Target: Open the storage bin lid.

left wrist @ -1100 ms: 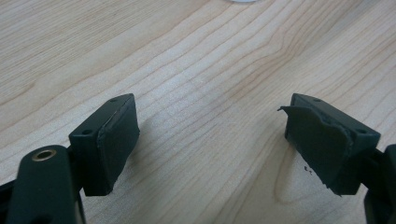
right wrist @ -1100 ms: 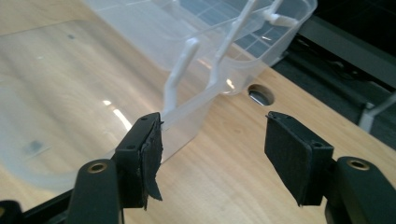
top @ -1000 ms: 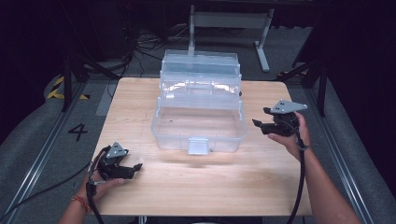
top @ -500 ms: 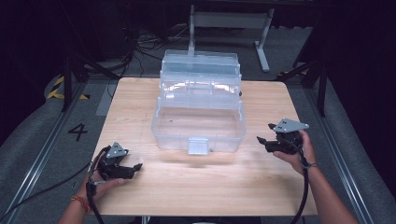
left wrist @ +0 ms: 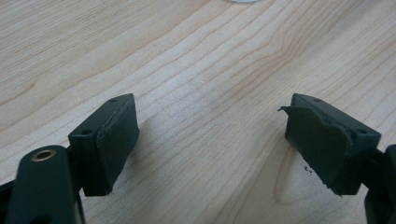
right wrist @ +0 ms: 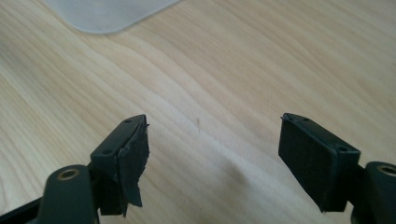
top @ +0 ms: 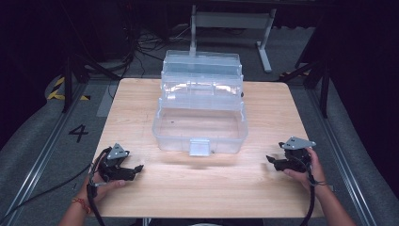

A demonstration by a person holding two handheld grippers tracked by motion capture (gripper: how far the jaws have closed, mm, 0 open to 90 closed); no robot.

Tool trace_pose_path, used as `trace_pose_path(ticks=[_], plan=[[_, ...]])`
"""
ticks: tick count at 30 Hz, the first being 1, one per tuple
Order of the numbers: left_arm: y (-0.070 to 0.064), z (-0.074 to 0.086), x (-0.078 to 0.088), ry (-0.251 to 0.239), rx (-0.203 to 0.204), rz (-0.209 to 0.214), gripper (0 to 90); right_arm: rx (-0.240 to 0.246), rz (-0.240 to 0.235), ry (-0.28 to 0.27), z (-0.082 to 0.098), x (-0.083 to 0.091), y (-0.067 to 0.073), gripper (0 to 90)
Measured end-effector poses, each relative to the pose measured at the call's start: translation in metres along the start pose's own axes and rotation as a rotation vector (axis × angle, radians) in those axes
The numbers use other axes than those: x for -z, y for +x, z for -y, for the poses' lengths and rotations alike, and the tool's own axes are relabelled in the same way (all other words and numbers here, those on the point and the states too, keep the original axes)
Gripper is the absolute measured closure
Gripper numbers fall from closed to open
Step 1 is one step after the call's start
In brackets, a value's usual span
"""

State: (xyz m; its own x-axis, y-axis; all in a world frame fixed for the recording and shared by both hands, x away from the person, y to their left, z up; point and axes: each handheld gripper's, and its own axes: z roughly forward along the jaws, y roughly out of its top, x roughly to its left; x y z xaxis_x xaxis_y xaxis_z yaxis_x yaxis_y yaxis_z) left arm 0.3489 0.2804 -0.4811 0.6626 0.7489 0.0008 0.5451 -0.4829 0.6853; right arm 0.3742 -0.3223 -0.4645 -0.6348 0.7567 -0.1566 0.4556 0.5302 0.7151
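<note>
Grippers, the left gripper (top: pixel 136 168) and the right gripper (top: pixel 269 159), rest low with empty jaws apart, the right's just opened wider, before the open clear box (top: pixel 200 123) mid-table, so reaching seems next.

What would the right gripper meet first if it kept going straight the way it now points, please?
Probably the bare wood of the table: the right gripper, jaws open and empty, tilts down at it. The clear plastic box sits off to one side of that line, though depth is hard to judge.
</note>
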Motion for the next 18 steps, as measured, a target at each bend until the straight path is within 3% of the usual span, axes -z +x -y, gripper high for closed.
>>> trace_pose_path(ticks=[8,10,18], plan=[[0.0,0.0,0.0,0.002,-0.001,-0.007,17.9,-0.122,-0.068,-0.035,0.034,0.003,-0.005,20.7],[0.0,0.0,0.0,-0.001,0.0,-0.008,17.8,-0.147,-0.072,-0.021,0.035,0.003,-0.007,17.4],[0.0,0.0,0.0,-0.002,0.0,-0.008,17.8,-0.165,-0.062,-0.014,0.035,0.003,-0.006,15.0]])
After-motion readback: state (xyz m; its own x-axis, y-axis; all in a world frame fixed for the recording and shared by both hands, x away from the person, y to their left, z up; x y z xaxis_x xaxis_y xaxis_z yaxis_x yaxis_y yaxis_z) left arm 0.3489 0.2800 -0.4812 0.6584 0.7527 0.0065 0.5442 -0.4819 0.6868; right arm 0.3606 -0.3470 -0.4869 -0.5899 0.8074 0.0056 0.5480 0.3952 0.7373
